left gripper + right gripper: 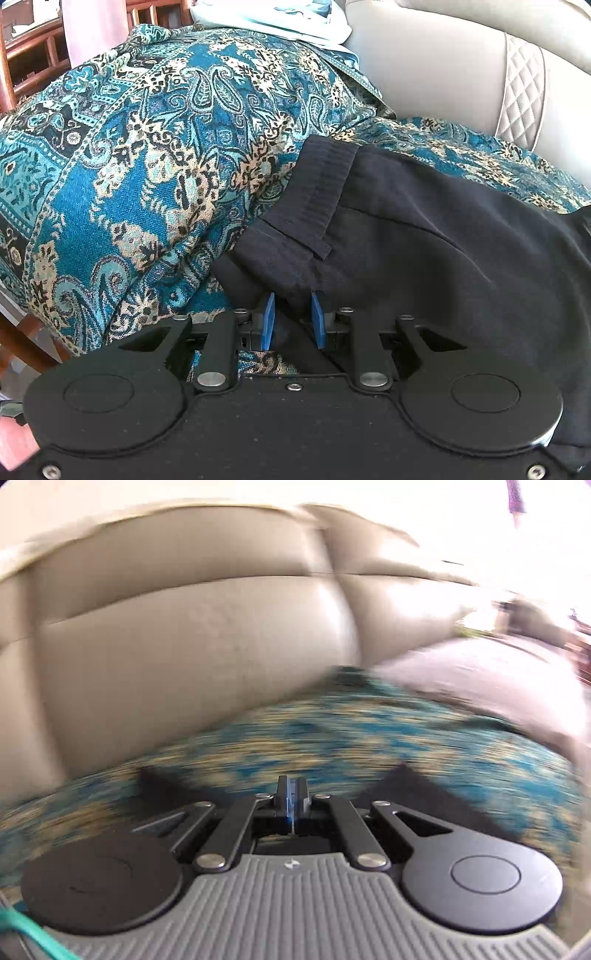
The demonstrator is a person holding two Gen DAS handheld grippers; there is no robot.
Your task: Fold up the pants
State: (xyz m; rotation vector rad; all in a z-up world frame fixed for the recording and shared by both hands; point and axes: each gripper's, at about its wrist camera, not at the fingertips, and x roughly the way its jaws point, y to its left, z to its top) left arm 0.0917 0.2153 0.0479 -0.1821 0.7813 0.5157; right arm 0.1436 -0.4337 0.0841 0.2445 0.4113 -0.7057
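Observation:
The dark navy pants (424, 229) lie on a sofa covered with a blue paisley throw (155, 155), waistband end toward the left. My left gripper (293, 295) has its blue pads slightly apart with a fold of the pants' waist edge between them. In the blurred right wrist view, my right gripper (292, 781) has its jaws pressed together above the throw (332, 731). Dark cloth (402, 786) shows on both sides of its fingers; whether any is pinched I cannot tell.
The beige leather sofa back (461, 74) (192, 638) rises behind the seat. A light blue-white cloth (266, 18) lies at the top of the throw. Wooden furniture (29, 55) stands at far left. A pale cushion (480, 686) lies at right.

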